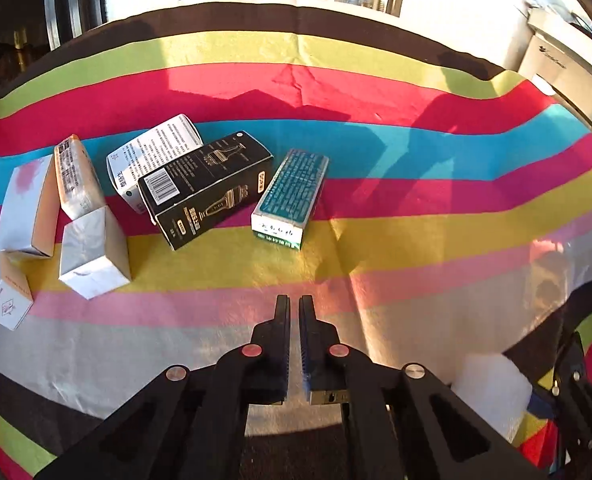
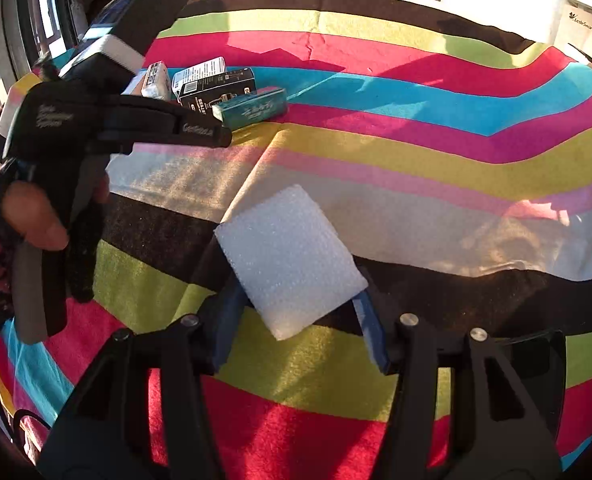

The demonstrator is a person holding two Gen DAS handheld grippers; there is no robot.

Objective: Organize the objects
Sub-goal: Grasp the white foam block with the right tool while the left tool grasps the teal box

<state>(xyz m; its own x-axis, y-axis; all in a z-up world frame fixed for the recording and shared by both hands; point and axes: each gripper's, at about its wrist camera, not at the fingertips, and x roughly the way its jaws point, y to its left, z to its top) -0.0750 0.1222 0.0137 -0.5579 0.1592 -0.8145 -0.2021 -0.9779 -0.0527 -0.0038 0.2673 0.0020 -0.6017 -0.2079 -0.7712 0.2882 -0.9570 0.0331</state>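
My left gripper is shut with nothing between its fingers, hovering over the striped cloth in front of a cluster of boxes. That cluster holds a black box, a teal box, a white printed box and several silver-white boxes. In the right wrist view, my right gripper has a white foam block between its blue pads, which touch the block's sides low over the cloth. The same foam block shows at the lower right of the left wrist view.
A hand holds the left gripper at the left of the right wrist view. The black box and teal box lie beyond it. A white appliance stands past the cloth's far right edge, and windows run behind.
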